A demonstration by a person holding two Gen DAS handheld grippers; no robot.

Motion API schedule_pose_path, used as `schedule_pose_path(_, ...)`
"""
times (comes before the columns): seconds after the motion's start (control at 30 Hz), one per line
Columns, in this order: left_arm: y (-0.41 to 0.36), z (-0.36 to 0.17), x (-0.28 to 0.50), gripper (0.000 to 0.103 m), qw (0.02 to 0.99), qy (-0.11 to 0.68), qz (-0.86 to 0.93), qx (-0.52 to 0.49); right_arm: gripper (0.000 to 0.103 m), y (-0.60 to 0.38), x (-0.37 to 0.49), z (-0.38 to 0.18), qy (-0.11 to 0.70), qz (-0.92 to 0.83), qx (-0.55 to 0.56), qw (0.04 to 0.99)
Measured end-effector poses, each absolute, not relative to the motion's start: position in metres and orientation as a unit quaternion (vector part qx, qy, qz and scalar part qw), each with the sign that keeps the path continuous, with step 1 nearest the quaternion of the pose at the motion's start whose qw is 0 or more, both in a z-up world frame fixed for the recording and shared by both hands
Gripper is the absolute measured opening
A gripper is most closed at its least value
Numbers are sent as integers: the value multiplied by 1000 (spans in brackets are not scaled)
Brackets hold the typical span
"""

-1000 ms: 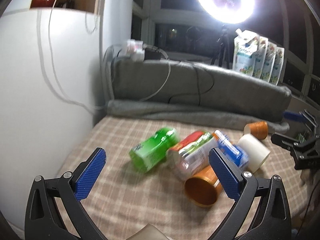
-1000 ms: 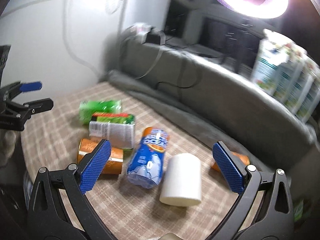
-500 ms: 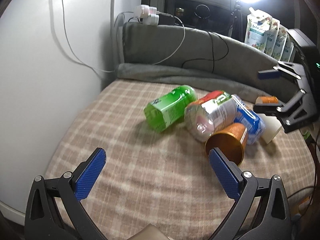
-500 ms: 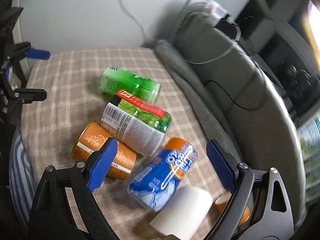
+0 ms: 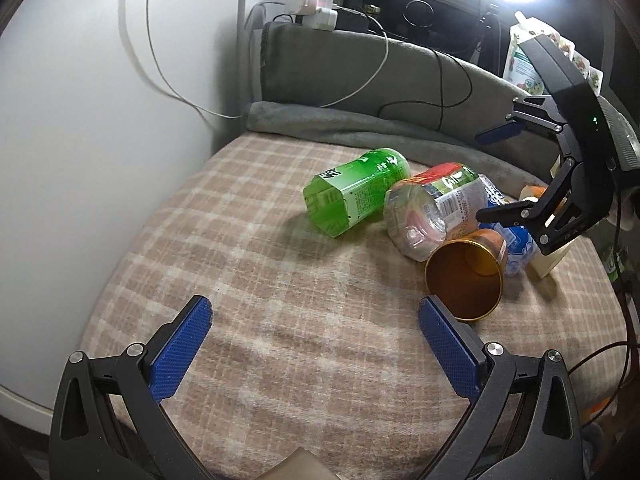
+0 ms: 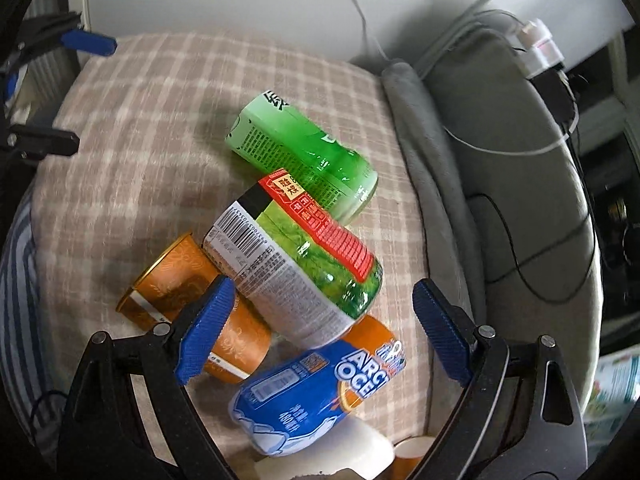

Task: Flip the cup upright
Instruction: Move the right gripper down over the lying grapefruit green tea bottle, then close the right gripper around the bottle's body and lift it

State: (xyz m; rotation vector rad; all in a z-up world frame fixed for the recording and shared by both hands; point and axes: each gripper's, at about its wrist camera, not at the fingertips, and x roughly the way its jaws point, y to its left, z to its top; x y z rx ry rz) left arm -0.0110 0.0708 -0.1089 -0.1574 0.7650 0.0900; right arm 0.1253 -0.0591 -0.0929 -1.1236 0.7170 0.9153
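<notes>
Your orange cup (image 5: 466, 280) lies on its side on the plaid blanket (image 5: 280, 300), open mouth facing your left gripper (image 5: 316, 344), its side touching the clear bottle with the red and green label (image 6: 296, 264). A green bottle (image 6: 300, 152) lies just beyond that one, and a blue bottle (image 6: 320, 392) lies beside the cup's base. Your right gripper (image 6: 324, 332) hovers over the pile, jaws apart, one blue pad in front of the cup. Your left gripper's jaws are also apart, holding nothing, near the cup's mouth.
</notes>
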Motion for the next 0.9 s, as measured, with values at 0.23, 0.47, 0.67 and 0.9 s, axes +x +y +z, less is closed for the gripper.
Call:
schedule_pose_path(0.23, 76, -109, -10, 102, 922, 375, 49, -86, 93, -39, 133, -106, 320, 424, -545, 649)
schedule_pose_path(0.47, 83, -111, -10, 102, 919, 376, 61, -96, 93, -19, 140, -120, 324, 436, -585, 602)
schedule_pose_path(0.67, 90, -113, -9, 102, 917, 379, 70, -105, 94, -4, 149, -138, 324, 442, -599, 584)
schedule_pose_path(0.9, 95, -116, -6, 102, 913, 386, 78, -111, 94, -5, 167, -135, 338, 452, -576, 591)
